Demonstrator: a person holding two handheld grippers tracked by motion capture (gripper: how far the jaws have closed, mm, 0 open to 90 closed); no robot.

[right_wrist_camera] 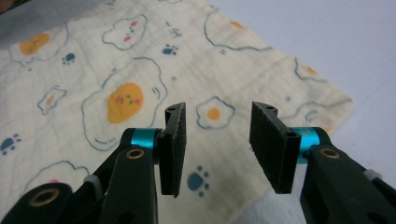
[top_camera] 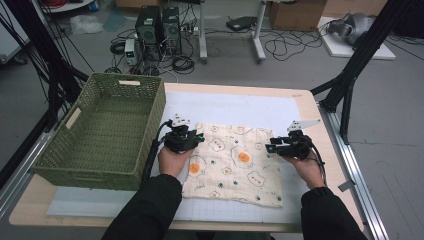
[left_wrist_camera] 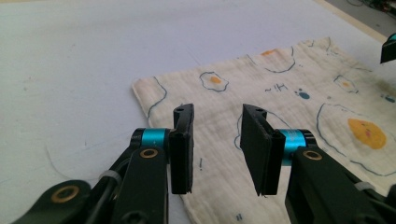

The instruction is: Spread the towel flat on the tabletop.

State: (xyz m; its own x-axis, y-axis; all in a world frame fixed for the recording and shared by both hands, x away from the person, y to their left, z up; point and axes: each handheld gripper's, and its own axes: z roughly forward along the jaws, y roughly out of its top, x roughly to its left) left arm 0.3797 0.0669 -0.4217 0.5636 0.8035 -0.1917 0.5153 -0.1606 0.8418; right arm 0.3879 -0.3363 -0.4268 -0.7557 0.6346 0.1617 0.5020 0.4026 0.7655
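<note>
Cloth (top_camera: 234, 162) edges — both tools clear

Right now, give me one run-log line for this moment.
cloth: flat on mat, unheld | left gripper: open over its left edge | right gripper: open over its right edge | basket: left of cloth

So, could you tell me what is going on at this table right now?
A person is working a cream cloth printed with fried eggs, using a hand-held gripper in each hand. The cloth lies spread flat on the white mat. The left gripper sits at the cloth's left edge and the right gripper at its right edge. Both have their jaws apart with nothing pinched between them, and the cloth lies below them. A green woven basket stands to the left with nothing in it.
</note>
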